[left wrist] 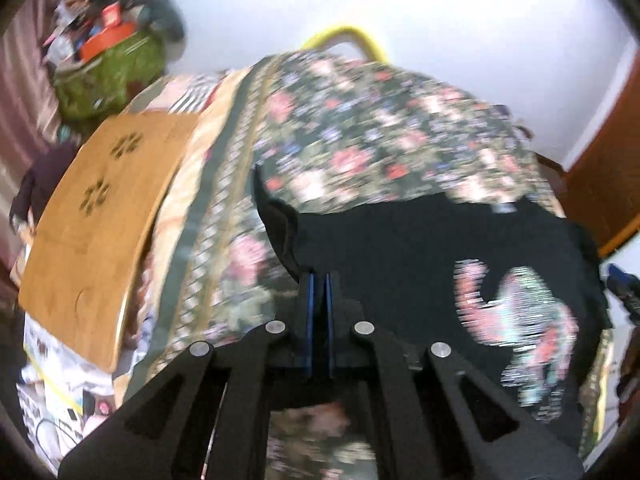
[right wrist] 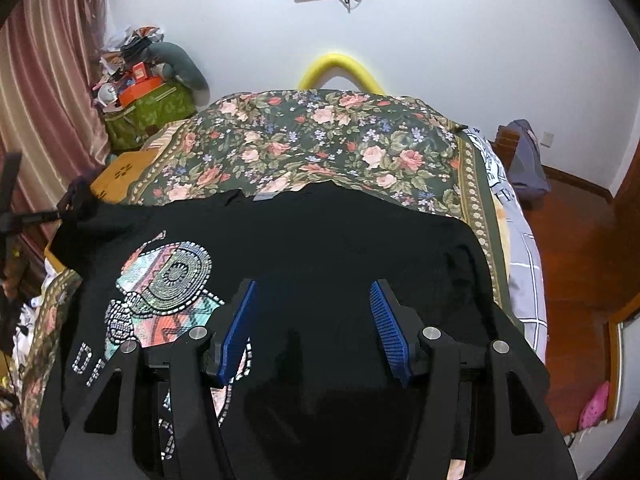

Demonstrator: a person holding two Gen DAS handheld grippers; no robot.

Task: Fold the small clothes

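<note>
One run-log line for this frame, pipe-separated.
left gripper: shut on black shirt edge | right gripper: open above shirt | shirt on floral bedspread

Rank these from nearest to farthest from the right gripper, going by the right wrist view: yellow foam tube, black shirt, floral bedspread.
1. Black shirt, directly beneath the right gripper.
2. Floral bedspread, ahead, beyond the shirt.
3. Yellow foam tube, at the far wall.

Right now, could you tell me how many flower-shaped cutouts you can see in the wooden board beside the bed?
2. One cutout lies nearer the far end of the wooden board, the other cutout just below it. Blur may hide more.
</note>
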